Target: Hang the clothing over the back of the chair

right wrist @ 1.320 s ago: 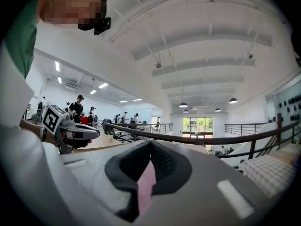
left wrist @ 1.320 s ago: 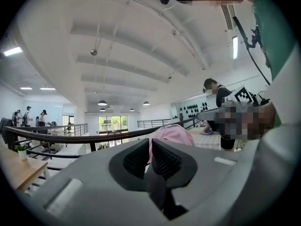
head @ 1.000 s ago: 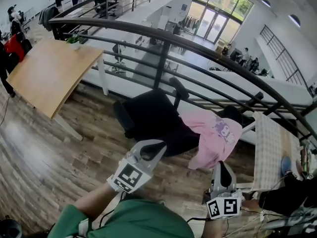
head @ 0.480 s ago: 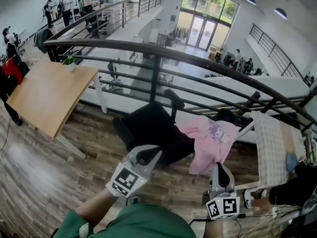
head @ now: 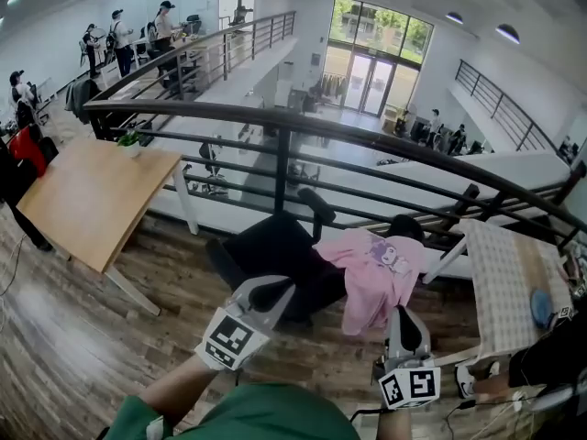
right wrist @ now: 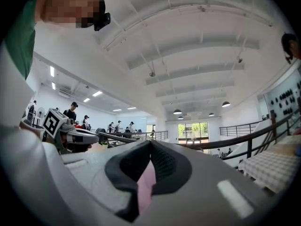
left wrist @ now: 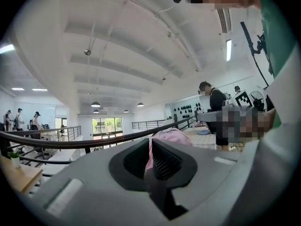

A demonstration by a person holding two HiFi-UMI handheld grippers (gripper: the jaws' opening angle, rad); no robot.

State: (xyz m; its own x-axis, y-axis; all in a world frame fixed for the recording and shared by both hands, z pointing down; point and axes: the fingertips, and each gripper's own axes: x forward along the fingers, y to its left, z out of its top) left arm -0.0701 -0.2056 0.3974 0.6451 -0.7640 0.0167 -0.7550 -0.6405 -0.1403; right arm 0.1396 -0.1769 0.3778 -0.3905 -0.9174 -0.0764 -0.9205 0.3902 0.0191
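Both shut, seemingly empty: left claw (left wrist: pixel 150 145), right claw (right wrist: pixel 150 147). Shirt (head: pixel 371 278), soft and light, is best pinched at shoulders.

Pink shirt (head: pixel 371 278): short sleeves, small dark cartoon print near top. Lies draped over right part of black office chair (head: pixel 271 255) as you look down, spread wide at top, lower end hanging toward you. Chair stands on wood floor, close before dark railing, between two worktops. One armrest juts up at far side; rounded black part shows past shirt's upper right edge.
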